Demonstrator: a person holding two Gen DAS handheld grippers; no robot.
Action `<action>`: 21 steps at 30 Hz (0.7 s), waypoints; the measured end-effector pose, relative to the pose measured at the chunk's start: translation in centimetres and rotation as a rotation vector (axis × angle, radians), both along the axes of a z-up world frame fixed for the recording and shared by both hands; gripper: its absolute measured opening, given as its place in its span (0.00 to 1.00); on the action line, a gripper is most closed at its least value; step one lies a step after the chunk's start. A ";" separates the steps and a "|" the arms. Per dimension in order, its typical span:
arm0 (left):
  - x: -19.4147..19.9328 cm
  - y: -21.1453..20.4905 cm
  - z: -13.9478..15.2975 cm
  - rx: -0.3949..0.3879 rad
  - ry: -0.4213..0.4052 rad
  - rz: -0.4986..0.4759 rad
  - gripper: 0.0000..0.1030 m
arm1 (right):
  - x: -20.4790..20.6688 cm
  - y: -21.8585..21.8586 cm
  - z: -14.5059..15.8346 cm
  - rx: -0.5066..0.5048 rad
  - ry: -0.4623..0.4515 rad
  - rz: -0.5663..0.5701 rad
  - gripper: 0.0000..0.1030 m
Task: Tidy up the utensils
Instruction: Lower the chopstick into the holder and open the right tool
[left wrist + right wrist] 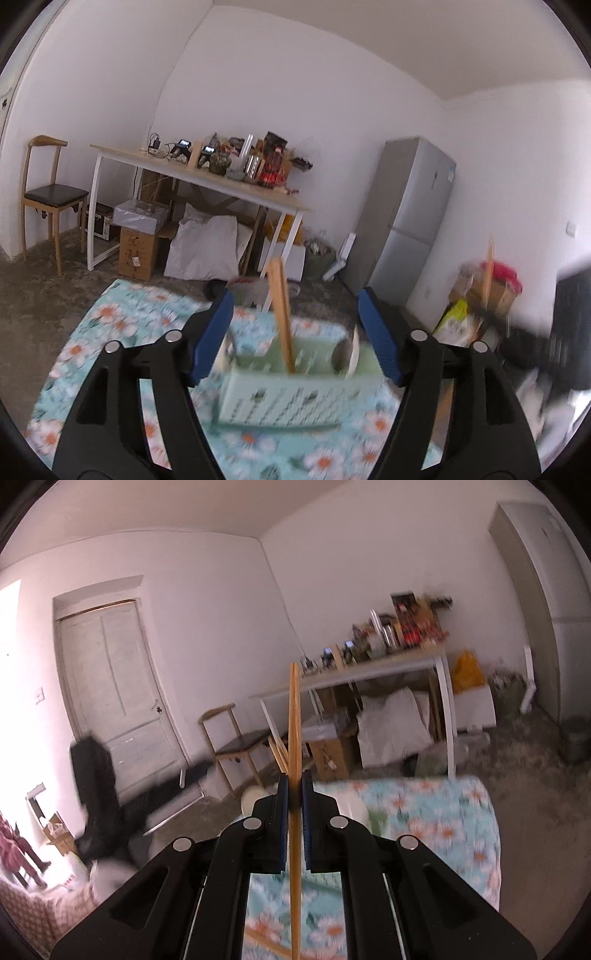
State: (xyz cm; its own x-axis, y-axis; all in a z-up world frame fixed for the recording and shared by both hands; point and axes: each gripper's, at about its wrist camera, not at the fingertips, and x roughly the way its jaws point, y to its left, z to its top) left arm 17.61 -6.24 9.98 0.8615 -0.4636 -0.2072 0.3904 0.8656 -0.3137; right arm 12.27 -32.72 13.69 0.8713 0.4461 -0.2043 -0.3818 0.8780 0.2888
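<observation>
The chopsticks (294, 738) stand nearly upright between the blue pads (283, 823) of the right gripper (294, 786), whose jaws are closed on them — the shafts run from below the pads up past the fingertips, with the lower ends over the floral cloth (443, 819). Behind the pads a second bundle of sticks (277, 755) leans left, and the pale rim of a spoon (253, 797) shows just beside the left pad. In the left wrist view a mint-green perforated caddy (291, 398) sits on the same cloth (122, 321), blurred, near the middle of the table. Wooden sticks (282, 314) rise from its middle compartment, tilted slightly left, and a white spoon (352, 350) stands in the compartment toward its right end; something pale also shows at its left end, too blurred to name. The left gripper (295, 306) has its jaws wide apart, the blue pads (214, 339) flanking the caddy on either side and holding nothing; whether they touch its walls I cannot tell. Beyond the cloth's far edge the floor is bare concrete. Against the back wall stands a white-legged desk (207, 177) crowded with bottles, jars and chargers, with boxes and a white sack beneath it. A wooden chair (48, 192) sits to the desk's left, a grey fridge (410, 221) to its right. The right wrist view also takes in a white door (110, 694) — off to the left.
</observation>
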 end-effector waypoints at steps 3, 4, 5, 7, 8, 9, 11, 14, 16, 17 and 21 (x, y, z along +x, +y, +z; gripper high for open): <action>-1.8 0.9 -1.5 0.058 0.024 0.014 0.74 | 1.1 1.3 2.3 -0.028 -0.066 0.009 0.07; -2.5 1.2 -2.2 0.072 0.034 0.019 0.76 | 1.6 1.9 3.1 -0.039 -0.093 0.014 0.07; -2.8 1.5 -2.7 0.083 0.042 0.026 0.78 | 2.0 2.3 3.7 -0.045 -0.109 0.018 0.07; -3.8 2.1 -4.1 0.105 0.068 0.050 0.80 | 3.0 3.4 4.7 -0.070 -0.142 0.020 0.07; -4.2 2.4 -4.8 0.108 0.083 0.059 0.81 | 3.3 3.8 5.0 -0.083 -0.153 0.013 0.07; -4.5 2.7 -5.3 0.107 0.098 0.064 0.81 | 3.6 4.3 5.2 -0.097 -0.165 0.009 0.07; -5.1 3.6 -6.7 0.097 0.134 0.070 0.81 | 4.6 5.3 5.5 -0.121 -0.187 0.004 0.07; -5.8 4.3 -8.3 0.105 0.177 0.063 0.81 | 6.0 6.7 5.3 -0.173 -0.206 -0.013 0.07; -6.1 4.8 -9.3 0.116 0.199 0.057 0.81 | 7.1 7.3 4.9 -0.192 -0.205 -0.013 0.07; -6.1 5.0 -9.6 0.115 0.209 0.055 0.81 | 7.4 7.5 4.6 -0.200 -0.204 -0.018 0.07; -6.3 5.5 -10.3 0.125 0.239 0.065 0.81 | 9.3 8.6 2.9 -0.268 -0.195 -0.055 0.07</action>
State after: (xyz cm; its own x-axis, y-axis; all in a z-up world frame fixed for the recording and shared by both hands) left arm 11.32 -0.69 -0.31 0.8084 -0.3665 -0.4607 0.2600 0.9244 -0.2791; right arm 21.60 -24.16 16.58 0.9268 0.3504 -0.1350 -0.3572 0.9336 -0.0295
